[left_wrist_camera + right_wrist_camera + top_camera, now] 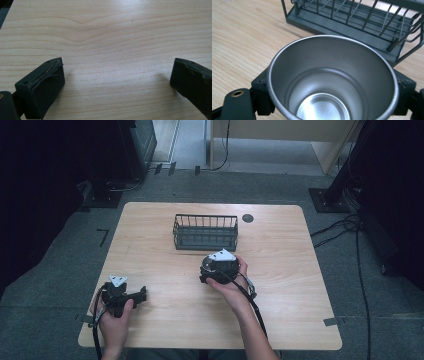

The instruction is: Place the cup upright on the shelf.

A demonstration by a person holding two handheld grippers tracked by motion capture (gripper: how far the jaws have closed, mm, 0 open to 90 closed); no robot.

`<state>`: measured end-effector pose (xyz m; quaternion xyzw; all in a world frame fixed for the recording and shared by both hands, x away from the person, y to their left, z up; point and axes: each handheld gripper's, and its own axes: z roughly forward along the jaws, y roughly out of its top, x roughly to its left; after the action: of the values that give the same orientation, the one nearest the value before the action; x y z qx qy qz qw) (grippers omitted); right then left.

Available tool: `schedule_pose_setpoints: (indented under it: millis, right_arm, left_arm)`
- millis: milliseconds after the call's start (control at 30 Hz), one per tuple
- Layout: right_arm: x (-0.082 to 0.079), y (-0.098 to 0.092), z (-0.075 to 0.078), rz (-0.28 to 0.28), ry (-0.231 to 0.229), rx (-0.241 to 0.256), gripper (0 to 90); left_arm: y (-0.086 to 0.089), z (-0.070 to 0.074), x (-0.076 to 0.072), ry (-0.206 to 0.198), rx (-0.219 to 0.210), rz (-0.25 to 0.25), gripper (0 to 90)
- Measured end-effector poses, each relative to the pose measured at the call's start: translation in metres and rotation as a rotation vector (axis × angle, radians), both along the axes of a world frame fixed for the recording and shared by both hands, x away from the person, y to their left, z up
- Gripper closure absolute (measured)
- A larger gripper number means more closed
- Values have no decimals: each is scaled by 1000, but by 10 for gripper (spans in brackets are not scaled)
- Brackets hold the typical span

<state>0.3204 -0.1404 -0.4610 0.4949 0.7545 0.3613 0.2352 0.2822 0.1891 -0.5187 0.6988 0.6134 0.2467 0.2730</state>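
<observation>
The right tongs [332, 100] are clamped on the steel cup [332, 82] just before the rack [352, 27], left tongs [117, 82] apart over the desk [105, 30]; the cup seems light, stiff, slippery, best gripped across its wall.

1. My left gripper [117, 82] hangs low over the wooden table [110, 32], seen along its own two black jaws.
2. The jaws stand wide apart, one at the lower left edge of the picture and one at the lower right, with bare wood between them.
3. The left jaw's flat pad [47, 97] faces inward, and thin wire-like strands run along its top edge.
4. The light tabletop has wavy grain with a peak near the top centre.
5. A dark strip of floor [4, 11] shows past the table's edge at the upper left corner.
</observation>
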Motion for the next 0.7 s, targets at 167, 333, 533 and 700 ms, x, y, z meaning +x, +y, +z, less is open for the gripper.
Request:
schedule_pose_setpoints:
  millis: [167,333,533,700]
  right_arm:
    - [4,-1,9,10,1,1,166]
    - [9,-4,18,15,-6,14,168]
    - [15,-7,31,19,-14,23,175]
    - [19,-9,43,17,-31,17,178]
  left_arm:
    - [0,0,0,0,0,0,0]
    - [0,0,0,-2,-1,2,0]
    - [0,0,0,-1,0,0,0]
    - [0,0,0,-3,-2,2,0]
